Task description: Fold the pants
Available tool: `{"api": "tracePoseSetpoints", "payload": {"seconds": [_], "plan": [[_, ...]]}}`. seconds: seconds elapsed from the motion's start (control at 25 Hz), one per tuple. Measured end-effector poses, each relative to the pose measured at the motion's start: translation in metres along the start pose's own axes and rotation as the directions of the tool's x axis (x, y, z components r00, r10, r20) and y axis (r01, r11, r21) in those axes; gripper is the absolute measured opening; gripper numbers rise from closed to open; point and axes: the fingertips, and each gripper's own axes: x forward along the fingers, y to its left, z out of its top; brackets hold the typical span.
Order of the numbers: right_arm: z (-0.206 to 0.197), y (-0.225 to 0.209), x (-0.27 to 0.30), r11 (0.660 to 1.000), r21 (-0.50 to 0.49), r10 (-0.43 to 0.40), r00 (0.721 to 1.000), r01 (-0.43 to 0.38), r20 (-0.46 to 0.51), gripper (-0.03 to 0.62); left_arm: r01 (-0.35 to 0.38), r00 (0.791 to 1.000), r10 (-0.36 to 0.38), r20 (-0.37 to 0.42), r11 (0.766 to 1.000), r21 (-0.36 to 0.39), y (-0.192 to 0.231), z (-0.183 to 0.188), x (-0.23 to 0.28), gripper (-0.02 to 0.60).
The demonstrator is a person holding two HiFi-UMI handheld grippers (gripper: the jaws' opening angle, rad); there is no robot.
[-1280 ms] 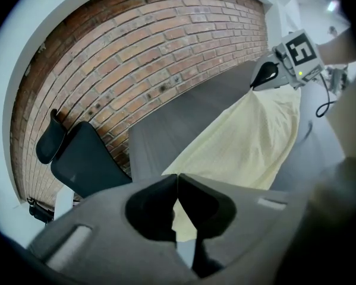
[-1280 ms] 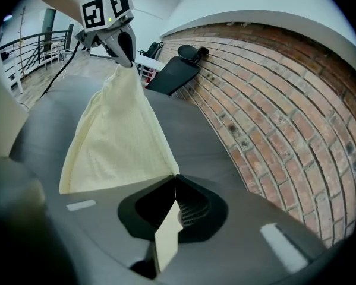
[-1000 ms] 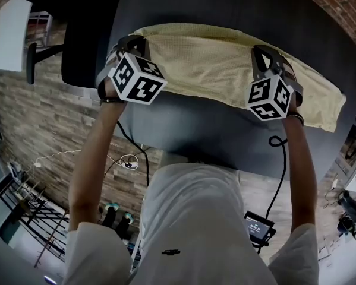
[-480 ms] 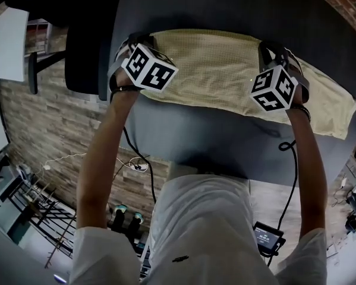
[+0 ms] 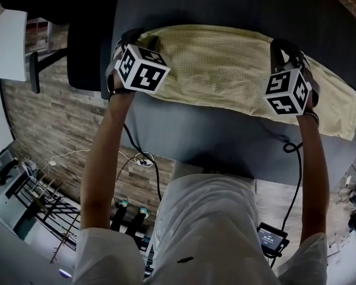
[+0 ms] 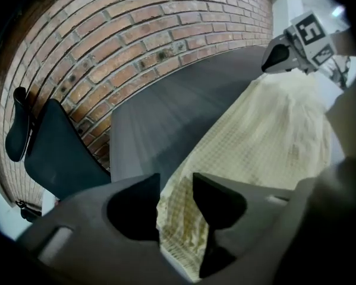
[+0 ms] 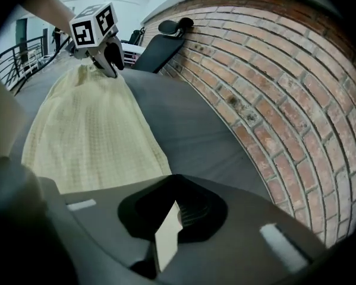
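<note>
Pants [image 5: 225, 64]: pale yellow with a fine check. I see them laid out as one long strip across the dark grey table [image 5: 225, 5], with their right end reaching past my right gripper towards the table's right edge.
Left gripper [image 6: 176, 186]: it is at the left end of the pants. Its jaws have just been opening and now stand apart, with a rumpled corner of the cloth loose between them.
Right gripper [image 7: 172, 209]: its jaws are pressed together, with a thin sliver of pale cloth pinched between them. It sits low on the pants, right of their middle.
Chair [image 5: 85, 46]: a dark office chair stands just beside the table's left edge, close to my left gripper.
Wall [image 6: 136, 40]: red brick runs along the table's far side.
Cable [image 5: 293, 153]: a black cable hangs in a loop below my right forearm, off the table's near edge.
Screen [image 5: 271, 239]: a small lit device shows down by my right side. I cannot read it.
Floor [image 5: 47, 117]: wood-look planks, with a white cord lying loose on them.
View: in the head view, each marker cube covers most of its gripper's jaws.
</note>
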Motion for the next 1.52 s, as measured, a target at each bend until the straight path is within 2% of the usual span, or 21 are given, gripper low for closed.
{"api": "tracePoseSetpoints", "payload": {"seconds": [0.2,0.4,0.48,0.64,0.8,0.96,1.28,1.52], "plan": [[0.001,0.014,-0.015,0.999,0.032,0.001,0.999,-0.003,0.046,0.006,0.009,1.0,-0.009,0.026,1.0,-0.001,-0.021,-0.011,-0.022,0.209],[0.002,0.02,-0.036,0.999,0.046,-0.021,0.997,0.018,0.072,0.006,-0.064,0.997,0.065,0.041,0.998,-0.029,-0.034,-0.021,-0.042,0.216],[0.002,0.024,-0.046,0.998,0.056,-0.023,0.996,0.019,0.08,0.006,-0.07,0.996,0.072,0.043,0.997,-0.039,-0.036,-0.026,-0.044,0.216],[0.001,0.037,-0.061,0.997,0.075,-0.015,0.996,0.009,0.087,0.006,-0.008,1.0,0.008,0.011,0.999,-0.04,-0.038,-0.041,-0.023,0.216],[-0.011,0.052,-0.074,0.994,0.109,0.007,0.998,-0.014,0.068,0.006,0.062,0.998,-0.061,0.007,0.994,-0.094,-0.037,-0.041,-0.008,0.209],[-0.02,0.062,-0.088,0.992,0.125,0.011,0.999,-0.017,0.052,0.006,0.036,0.999,-0.035,0.012,0.998,-0.057,-0.036,-0.037,-0.017,0.21],[-0.046,0.071,-0.113,0.984,0.178,-0.005,1.0,0.002,0.017,0.006,0.012,0.997,-0.009,0.071,0.999,-0.045,-0.054,-0.032,-0.058,0.21],[-0.063,0.081,-0.125,0.976,0.219,-0.01,1.0,0.013,-0.016,0.006,0.015,1.0,-0.014,-0.021,0.999,0.048,-0.071,-0.075,-0.046,0.21]]}}
